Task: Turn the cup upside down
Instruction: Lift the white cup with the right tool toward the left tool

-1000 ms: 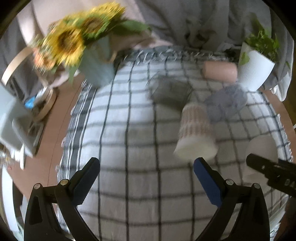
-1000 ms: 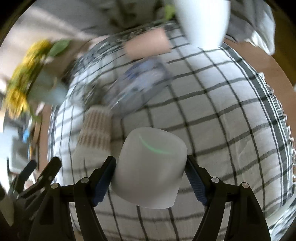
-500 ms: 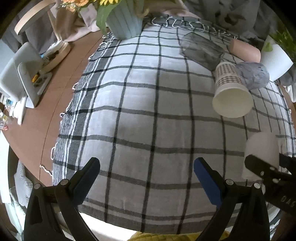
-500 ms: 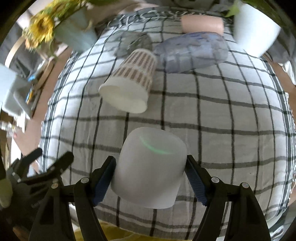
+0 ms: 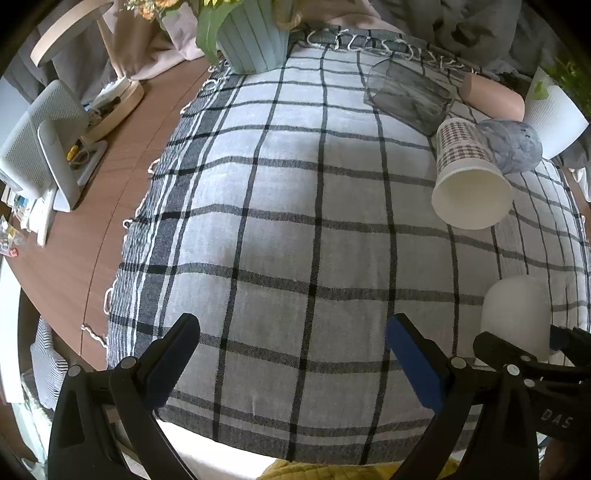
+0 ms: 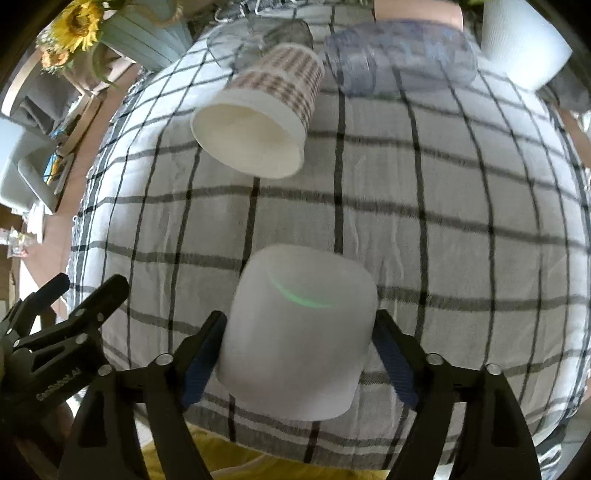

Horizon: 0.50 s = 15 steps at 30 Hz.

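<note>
Right wrist cam: right hand-held gripper clamped on white cup, closed end pointing away from cam, above checked cloth on worktop. Paper cup lies on its side at 12 o'clock, mouth toward cam. Left wrist cam: left hand-held gripper wide, nothing btwn fingers; white cup at 3–4 o'clock.

1. A brown wooden table is covered by a black-and-white checked cloth.
2. Grey drapery is seen behind it.
3. Soft, even daylight is noted.
</note>
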### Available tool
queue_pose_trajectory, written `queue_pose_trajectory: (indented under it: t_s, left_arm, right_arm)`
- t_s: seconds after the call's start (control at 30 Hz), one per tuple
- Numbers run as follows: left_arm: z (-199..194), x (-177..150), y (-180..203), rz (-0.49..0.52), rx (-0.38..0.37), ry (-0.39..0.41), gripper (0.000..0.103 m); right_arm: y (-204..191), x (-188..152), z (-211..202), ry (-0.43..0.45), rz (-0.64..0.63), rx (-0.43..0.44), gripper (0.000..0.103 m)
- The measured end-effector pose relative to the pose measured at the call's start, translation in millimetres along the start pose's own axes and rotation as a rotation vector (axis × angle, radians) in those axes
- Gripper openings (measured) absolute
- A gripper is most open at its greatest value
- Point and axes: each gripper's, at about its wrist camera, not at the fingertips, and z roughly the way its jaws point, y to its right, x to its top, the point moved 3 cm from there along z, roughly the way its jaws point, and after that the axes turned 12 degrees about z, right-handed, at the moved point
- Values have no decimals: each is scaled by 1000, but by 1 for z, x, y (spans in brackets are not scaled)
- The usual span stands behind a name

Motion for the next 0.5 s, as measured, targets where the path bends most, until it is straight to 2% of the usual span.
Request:
queue_pose_trajectory:
  t_s: [0.13,0.27,0.37,0.5]
  left_arm:
    - [-10,2,3,16,1,25,103]
    - [-23,5,7,37,-8,55,103]
    - [-38,12,19,75,-51,95,103]
    - [-50,23,44,157,-128,120,103]
  right_arm:
    - [2,-4,-14,37,16,53,85]
    - [7,-9,-41,96,38,66,86]
    - [17,-15,-68,165,89,78,86]
    - [36,-17,-103,282,177,35,86]
